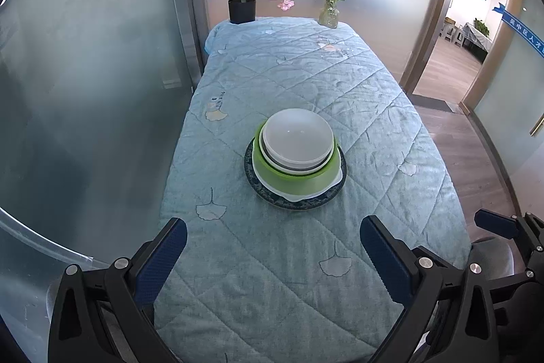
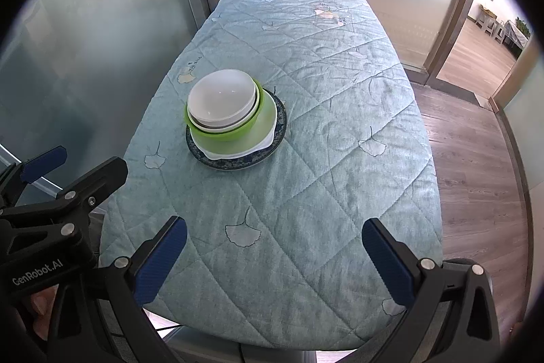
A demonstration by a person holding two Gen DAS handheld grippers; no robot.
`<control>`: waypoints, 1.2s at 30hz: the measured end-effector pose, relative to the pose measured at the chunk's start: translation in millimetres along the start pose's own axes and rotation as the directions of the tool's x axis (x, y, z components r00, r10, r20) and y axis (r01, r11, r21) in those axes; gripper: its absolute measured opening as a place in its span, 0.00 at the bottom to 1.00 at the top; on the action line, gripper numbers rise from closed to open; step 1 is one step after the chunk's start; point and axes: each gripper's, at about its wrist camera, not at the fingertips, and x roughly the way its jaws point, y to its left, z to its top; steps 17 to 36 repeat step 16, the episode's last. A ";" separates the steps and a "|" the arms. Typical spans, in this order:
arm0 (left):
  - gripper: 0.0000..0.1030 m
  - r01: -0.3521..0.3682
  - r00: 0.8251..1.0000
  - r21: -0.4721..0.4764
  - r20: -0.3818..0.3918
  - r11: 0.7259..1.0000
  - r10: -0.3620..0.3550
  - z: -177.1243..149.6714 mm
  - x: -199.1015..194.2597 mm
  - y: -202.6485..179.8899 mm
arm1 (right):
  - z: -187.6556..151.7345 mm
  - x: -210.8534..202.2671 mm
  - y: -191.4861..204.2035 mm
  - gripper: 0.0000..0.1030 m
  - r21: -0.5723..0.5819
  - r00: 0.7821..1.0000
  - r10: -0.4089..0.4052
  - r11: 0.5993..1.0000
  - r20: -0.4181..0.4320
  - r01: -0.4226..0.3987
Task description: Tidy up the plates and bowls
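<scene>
So the dishes are all sitting in one stack around the middle of the table, which is wearing a pale blue quilted cover with little ginkgo leaf prints. At the bottom there's a blue patterned plate, a white plate is lying on that, then a green bowl is sitting on top, with a white bowl nesting inside it, and there's what looks like another pale bowl rim or two showing between them, hard to count. The left gripper is hanging over the near end of the table with its blue-padded fingers spread wide and nothing between them, well short of the stack. The right gripper is doing the same thing, fingers wide apart and empty, with the stack off to its left. At the far end, a pink blossom plant in a black pot and a glass vase of flowers are standing by the wall.
</scene>
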 end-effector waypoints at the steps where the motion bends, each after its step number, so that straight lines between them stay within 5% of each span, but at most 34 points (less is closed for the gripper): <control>1: 0.99 0.001 1.000 -0.001 0.000 1.000 -0.001 -0.3 0.7 0.5 | -0.2 0.3 -0.7 0.99 -0.001 1.000 0.001 1.000 0.003 -0.001; 6: 1.00 0.059 0.998 -0.058 0.031 0.997 -0.057 -4.4 0.8 8.0 | -6.3 7.2 -4.5 0.99 -0.033 0.997 0.073 0.997 0.035 -0.072; 14: 1.00 0.016 0.998 -0.024 0.063 1.000 -0.014 -24.0 20.8 6.8 | -33.8 35.8 -4.3 0.99 -0.040 0.991 0.130 0.991 0.041 -0.128; 36: 1.00 -0.022 0.999 0.000 0.023 1.000 0.022 -28.2 36.3 4.7 | -36.4 40.0 -5.5 0.99 -0.045 0.992 0.111 0.993 0.053 -0.108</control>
